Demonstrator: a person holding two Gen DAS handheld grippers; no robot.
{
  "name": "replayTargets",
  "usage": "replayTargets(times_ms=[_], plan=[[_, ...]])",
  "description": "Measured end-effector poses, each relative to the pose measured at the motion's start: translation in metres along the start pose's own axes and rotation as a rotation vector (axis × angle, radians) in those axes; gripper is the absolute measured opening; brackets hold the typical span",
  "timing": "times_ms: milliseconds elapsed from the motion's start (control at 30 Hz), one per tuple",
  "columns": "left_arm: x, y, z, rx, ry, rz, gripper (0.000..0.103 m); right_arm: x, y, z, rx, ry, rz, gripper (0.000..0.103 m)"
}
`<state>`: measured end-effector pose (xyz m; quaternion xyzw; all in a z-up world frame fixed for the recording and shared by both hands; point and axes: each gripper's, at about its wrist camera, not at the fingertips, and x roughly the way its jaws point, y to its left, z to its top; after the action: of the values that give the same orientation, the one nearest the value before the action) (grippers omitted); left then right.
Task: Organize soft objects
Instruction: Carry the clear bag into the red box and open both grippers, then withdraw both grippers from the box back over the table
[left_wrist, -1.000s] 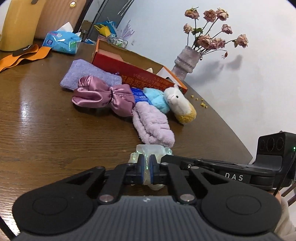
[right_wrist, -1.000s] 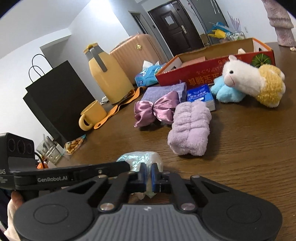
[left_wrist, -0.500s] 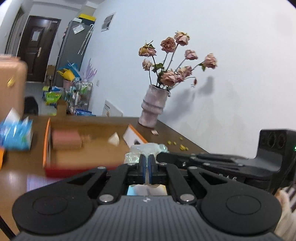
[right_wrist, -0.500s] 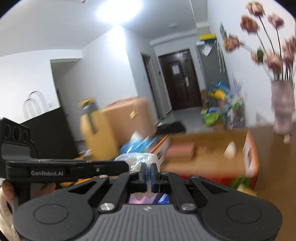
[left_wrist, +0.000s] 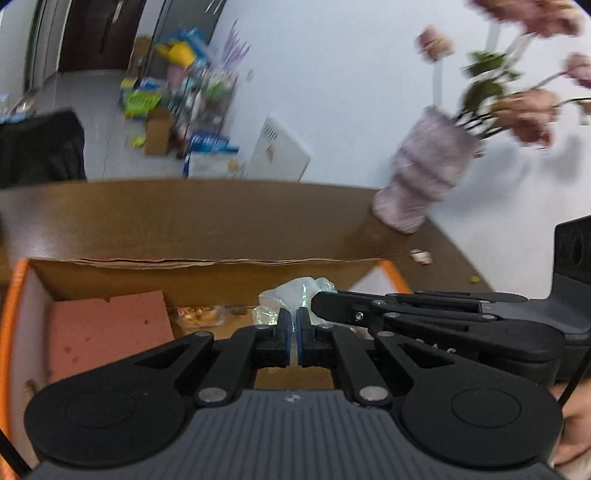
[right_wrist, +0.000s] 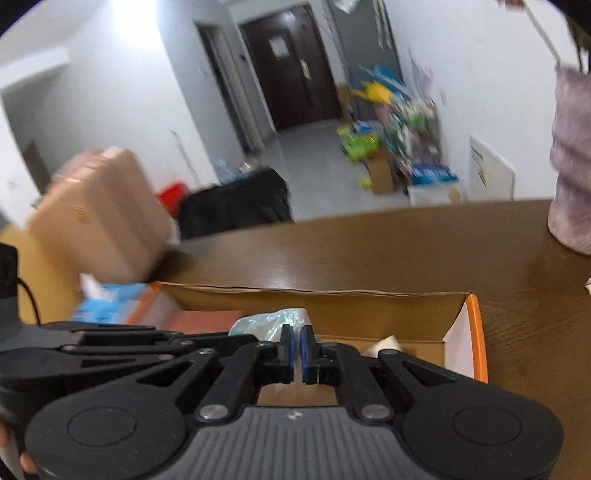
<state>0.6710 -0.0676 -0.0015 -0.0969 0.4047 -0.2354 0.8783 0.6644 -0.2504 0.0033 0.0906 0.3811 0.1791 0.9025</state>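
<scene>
A crumpled clear plastic bag (left_wrist: 295, 291) hangs between both grippers above an open cardboard box with an orange rim (left_wrist: 184, 273). My left gripper (left_wrist: 293, 317) is shut on the bag's near edge. The right gripper's fingers (left_wrist: 369, 302) reach in from the right and meet the same bag. In the right wrist view, my right gripper (right_wrist: 296, 336) is shut on the bag (right_wrist: 269, 321), with the left gripper's fingers (right_wrist: 147, 338) coming in from the left. Beneath them is the box (right_wrist: 476, 332). The other soft objects are out of view.
Inside the box lie a pink slab (left_wrist: 107, 332), a snack packet (left_wrist: 199, 315) and a white scrap (right_wrist: 388, 345). A ribbed vase of dried roses (left_wrist: 424, 184) stands on the brown table at the right. A blue tissue pack (right_wrist: 107, 299) and a tan suitcase (right_wrist: 99, 214) are to the left.
Both grippers, still shut on the plastic bag, have lifted it off the table and carried it away from the pile of soft toys to above the open box.
</scene>
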Motion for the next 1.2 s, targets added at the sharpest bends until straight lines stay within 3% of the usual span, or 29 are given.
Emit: replayTargets(times_ms=[100,167,300,367,467,567,633,733,800,933,1200], plan=[[0.026,0.014,0.0,-0.037,0.055,0.018,0.006,0.035,-0.008,0.004,-0.009,0.074,-0.073,0.007],[0.028,0.019,-0.004,-0.046,0.052,0.04,0.009,0.045,-0.01,0.001,-0.015,0.084,-0.096,0.015],[0.007,0.021,-0.007,-0.024,0.019,0.068,0.036,0.039,-0.018,0.003,0.019,0.06,-0.122,0.036],[-0.007,0.017,-0.004,0.002,0.005,0.09,0.037,0.026,-0.021,0.006,0.033,0.039,-0.117,0.036],[-0.04,0.008,-0.003,0.049,-0.01,0.131,0.038,-0.001,-0.015,0.012,0.021,0.001,-0.128,0.036],[-0.083,-0.003,-0.006,0.095,-0.05,0.176,0.046,-0.044,-0.001,0.01,-0.002,-0.042,-0.135,0.036],[-0.118,-0.008,-0.01,0.109,-0.086,0.209,0.064,-0.072,0.008,0.006,-0.031,-0.061,-0.147,0.037],[-0.169,-0.013,-0.022,0.117,-0.142,0.272,0.082,-0.121,0.022,-0.002,-0.08,-0.107,-0.183,0.043],[-0.201,-0.018,-0.034,0.141,-0.18,0.326,0.087,-0.153,0.029,-0.008,-0.108,-0.145,-0.21,0.05],[-0.251,-0.025,-0.052,0.135,-0.243,0.392,0.088,-0.201,0.045,-0.022,-0.142,-0.199,-0.245,0.058],[-0.323,-0.048,-0.1,0.131,-0.356,0.454,0.092,-0.264,0.071,-0.063,-0.133,-0.282,-0.222,0.065]])
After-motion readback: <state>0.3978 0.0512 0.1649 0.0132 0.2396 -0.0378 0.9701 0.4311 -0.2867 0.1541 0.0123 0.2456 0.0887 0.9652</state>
